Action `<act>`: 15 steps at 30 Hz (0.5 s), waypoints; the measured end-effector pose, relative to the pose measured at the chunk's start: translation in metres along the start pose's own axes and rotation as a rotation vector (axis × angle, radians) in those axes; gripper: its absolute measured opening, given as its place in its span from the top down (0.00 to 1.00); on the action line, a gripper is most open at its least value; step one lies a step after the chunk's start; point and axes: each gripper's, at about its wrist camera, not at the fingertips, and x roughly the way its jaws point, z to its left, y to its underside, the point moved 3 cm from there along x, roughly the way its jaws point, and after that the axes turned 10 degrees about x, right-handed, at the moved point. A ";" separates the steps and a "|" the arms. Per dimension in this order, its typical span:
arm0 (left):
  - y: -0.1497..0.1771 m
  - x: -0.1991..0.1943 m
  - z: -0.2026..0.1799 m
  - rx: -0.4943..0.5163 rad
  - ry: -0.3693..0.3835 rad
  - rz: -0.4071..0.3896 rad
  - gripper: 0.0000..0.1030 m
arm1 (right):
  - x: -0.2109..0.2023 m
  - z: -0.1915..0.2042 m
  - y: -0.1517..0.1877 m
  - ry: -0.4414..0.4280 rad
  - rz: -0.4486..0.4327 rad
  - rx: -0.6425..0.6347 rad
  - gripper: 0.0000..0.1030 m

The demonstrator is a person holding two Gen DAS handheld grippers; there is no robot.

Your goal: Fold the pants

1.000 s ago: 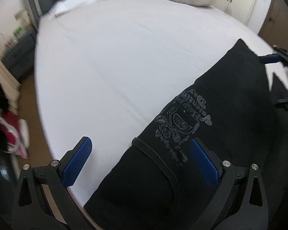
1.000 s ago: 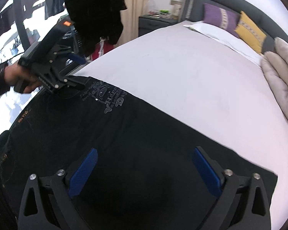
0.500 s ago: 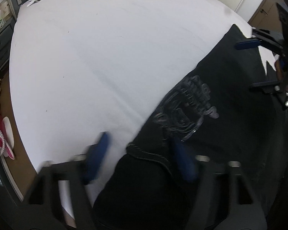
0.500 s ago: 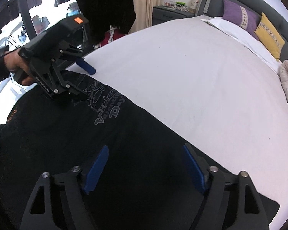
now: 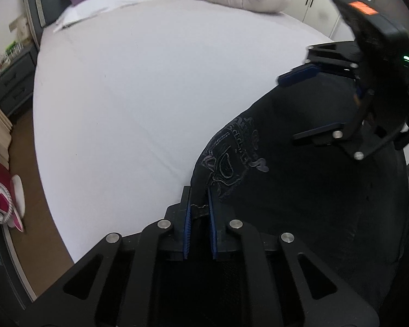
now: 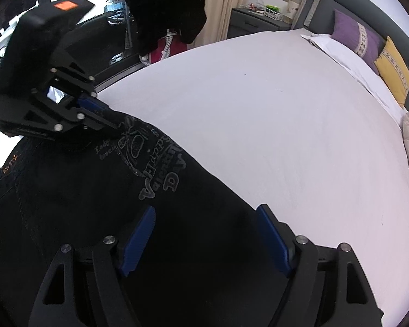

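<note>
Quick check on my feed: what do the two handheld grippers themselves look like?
Both match. The left gripper and right gripper have black angular frames with triangular cut-outs and silver bolt heads, and jaws lined with ribbed blue pads. Each black housing carries an orange sticker; a green light glows on the right one.

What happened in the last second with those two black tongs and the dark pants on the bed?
The left gripper, wide open a second ago, has closed on the near edge of the black pants and now pinches the cloth. The right gripper narrowed a little and has slid along the pants, but stays open, gripping nothing. The pants remain spread on the white bed.
</note>
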 end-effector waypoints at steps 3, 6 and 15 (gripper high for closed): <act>0.000 -0.010 -0.009 0.021 -0.027 -0.032 0.91 | 0.004 0.002 -0.006 0.003 0.008 -0.028 0.24; 0.001 -0.019 -0.016 0.043 -0.049 -0.059 0.91 | 0.008 0.003 -0.011 -0.001 0.017 -0.048 0.24; 0.030 -0.056 -0.054 0.078 -0.076 -0.106 0.92 | 0.019 0.006 -0.017 -0.052 0.059 -0.096 0.30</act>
